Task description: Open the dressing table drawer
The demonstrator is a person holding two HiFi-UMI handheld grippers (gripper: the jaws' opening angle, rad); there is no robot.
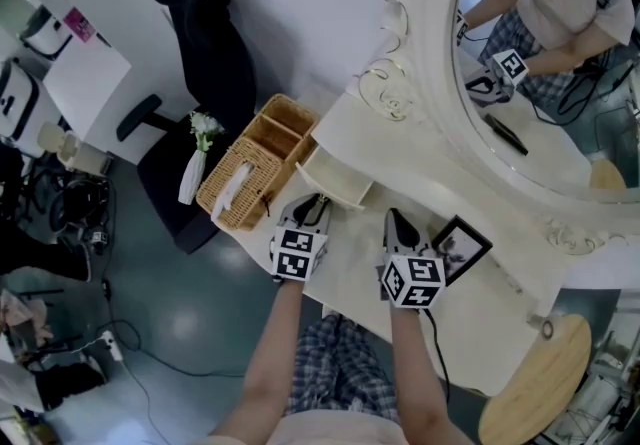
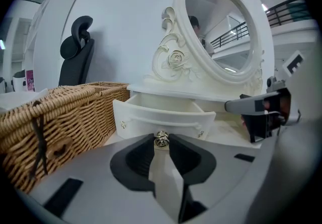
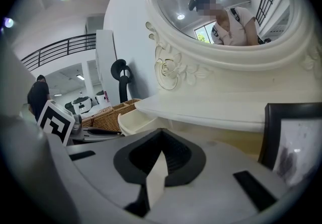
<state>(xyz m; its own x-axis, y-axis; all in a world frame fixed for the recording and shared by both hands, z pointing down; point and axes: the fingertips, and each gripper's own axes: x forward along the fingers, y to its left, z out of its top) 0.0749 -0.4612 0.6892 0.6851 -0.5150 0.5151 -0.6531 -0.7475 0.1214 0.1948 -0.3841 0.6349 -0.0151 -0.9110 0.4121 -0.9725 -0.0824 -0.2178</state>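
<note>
Drawer pulled out, left gripper on its knob.
Left jaws narrow, pinching the knob; right gripper jaws together, empty. Head view: knob hidden under left gripper.

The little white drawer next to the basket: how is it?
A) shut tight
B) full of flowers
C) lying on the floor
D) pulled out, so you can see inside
D: the drawer sticks out from under the white shelf with its hollow inside showing, and the left gripper is shut on its knob.
</note>
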